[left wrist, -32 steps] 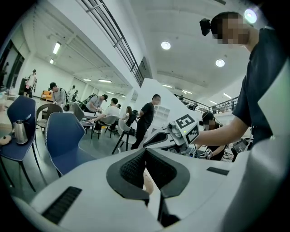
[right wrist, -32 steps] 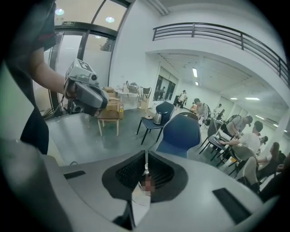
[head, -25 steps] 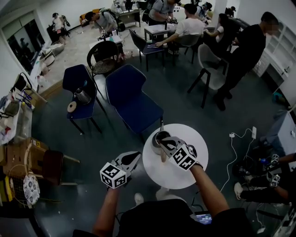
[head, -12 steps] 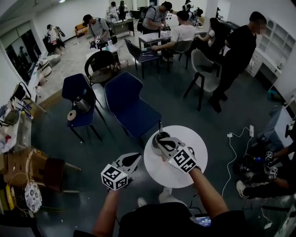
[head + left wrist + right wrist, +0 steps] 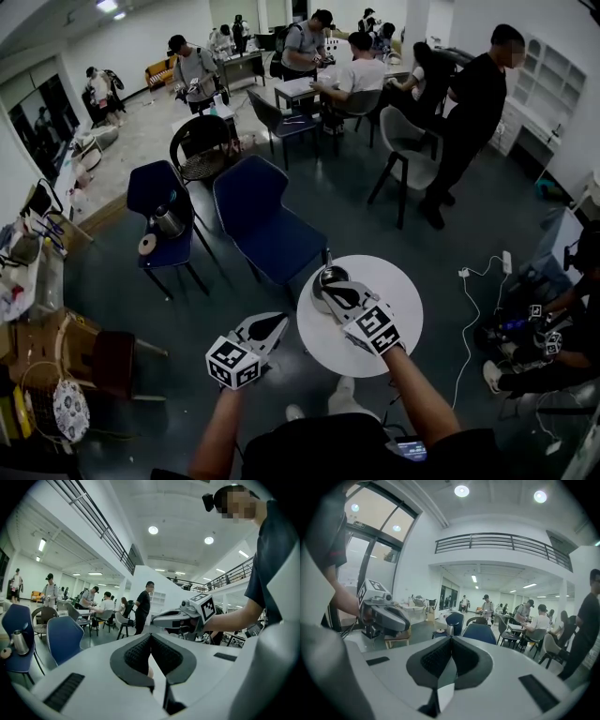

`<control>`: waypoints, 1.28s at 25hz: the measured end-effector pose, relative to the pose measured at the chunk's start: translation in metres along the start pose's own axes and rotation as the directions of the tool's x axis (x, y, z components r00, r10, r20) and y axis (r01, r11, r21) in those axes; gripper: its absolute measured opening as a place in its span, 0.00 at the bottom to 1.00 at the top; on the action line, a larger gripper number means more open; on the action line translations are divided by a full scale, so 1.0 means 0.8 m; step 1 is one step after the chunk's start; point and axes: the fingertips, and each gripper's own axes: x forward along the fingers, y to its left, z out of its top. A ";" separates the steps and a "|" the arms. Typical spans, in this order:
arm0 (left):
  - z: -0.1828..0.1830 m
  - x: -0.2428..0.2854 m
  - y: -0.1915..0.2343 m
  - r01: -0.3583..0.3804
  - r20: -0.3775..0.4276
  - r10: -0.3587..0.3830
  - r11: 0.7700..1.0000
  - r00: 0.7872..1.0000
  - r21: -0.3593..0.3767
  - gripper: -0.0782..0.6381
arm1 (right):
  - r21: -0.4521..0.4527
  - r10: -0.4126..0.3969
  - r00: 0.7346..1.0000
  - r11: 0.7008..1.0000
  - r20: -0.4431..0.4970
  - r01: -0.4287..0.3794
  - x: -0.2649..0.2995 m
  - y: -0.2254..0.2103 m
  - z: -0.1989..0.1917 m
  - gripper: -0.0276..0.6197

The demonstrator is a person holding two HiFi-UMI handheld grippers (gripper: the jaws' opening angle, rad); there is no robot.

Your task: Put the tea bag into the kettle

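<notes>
A round white table [image 5: 394, 291] carries a dark metal kettle [image 5: 318, 284] at its back left edge. My right gripper [image 5: 330, 286] reaches over the kettle and hides most of it; its jaws are shut. I cannot make out the tea bag in any view, and I cannot tell whether something thin is pinched. My left gripper [image 5: 278, 322] hovers off the table's left side, shut and holding nothing. The left gripper [image 5: 151, 637] view shows the right gripper [image 5: 180, 618] side-on. The right gripper [image 5: 451, 640] view shows the left gripper [image 5: 384, 616].
Two blue chairs [image 5: 267, 220] [image 5: 157, 184] stand beyond the table; the left one holds a metal pot [image 5: 169, 222]. Several people sit and stand at tables farther back. Cables and a power strip [image 5: 507, 262] lie on the floor at right. Boxes [image 5: 42, 328] crowd the left.
Both grippers keep almost the same places. The head view has tilted slightly, so the room behind sits a little lower in the picture.
</notes>
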 end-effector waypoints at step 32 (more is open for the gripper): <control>-0.017 -0.133 -0.025 0.074 0.046 -0.076 0.996 0.996 0.044 0.13 | 0.177 -0.186 0.973 0.971 0.140 0.160 -0.041 0.109 0.034 0.07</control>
